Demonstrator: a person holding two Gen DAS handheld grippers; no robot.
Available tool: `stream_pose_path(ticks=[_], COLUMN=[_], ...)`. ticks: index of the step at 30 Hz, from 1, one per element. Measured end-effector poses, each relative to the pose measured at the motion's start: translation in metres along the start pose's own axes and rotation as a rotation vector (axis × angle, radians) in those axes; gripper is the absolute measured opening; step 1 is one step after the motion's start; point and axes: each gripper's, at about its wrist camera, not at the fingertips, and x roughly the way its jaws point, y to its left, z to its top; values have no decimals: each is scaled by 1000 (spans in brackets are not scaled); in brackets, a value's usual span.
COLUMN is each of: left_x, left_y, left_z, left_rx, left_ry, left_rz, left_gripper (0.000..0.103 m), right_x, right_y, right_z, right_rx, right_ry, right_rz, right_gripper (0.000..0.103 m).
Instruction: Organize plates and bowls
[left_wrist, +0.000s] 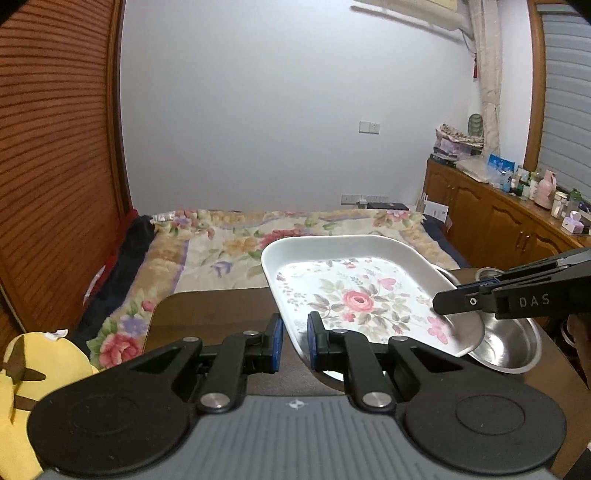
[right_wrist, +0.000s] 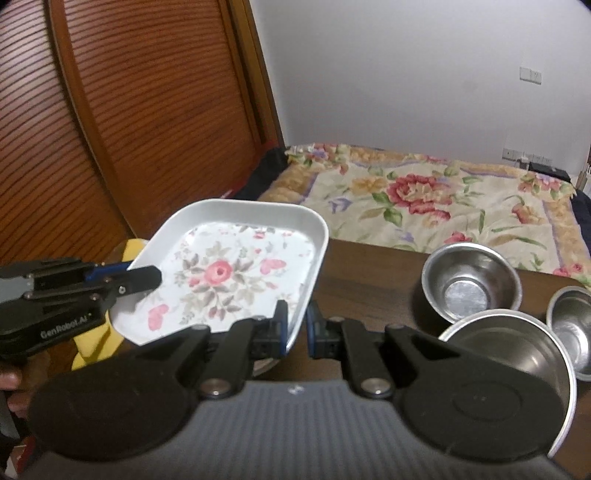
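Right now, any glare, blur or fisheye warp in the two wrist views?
Left wrist: sharp centre, strong barrel bend on the louvred door, soft sheen on the floral tray. Right wrist: slightly softer overall, bright reflections inside the steel bowls, dark vignette at the corners.

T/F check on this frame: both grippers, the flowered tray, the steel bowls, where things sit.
1. Both grippers grip the flowered tray. True: the left gripper and the right gripper each pinch a rim.
2. The tray lies flat on the table. False: it is held tilted above it.
3. Three steel bowls show in the right wrist view. True: a far bowl, a near bowl, a small bowl at right.
4. The tray holds a bowl. False: it is empty.
5. The bowls sit on the bed. False: they sit on the table.
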Motion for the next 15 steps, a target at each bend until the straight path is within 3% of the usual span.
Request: stream_pose_path(ticks=[15], left_x=[-53], left_y=[-25], left_z=[-24], left_rx=[28], left_ry=[-26], left_rz=[-25], left_gripper=[16], right_x=[-50], right_y=[3], right_z=[-35], right_rx=[20], right_ry=[-63], right_rz=[8], right_gripper=[12])
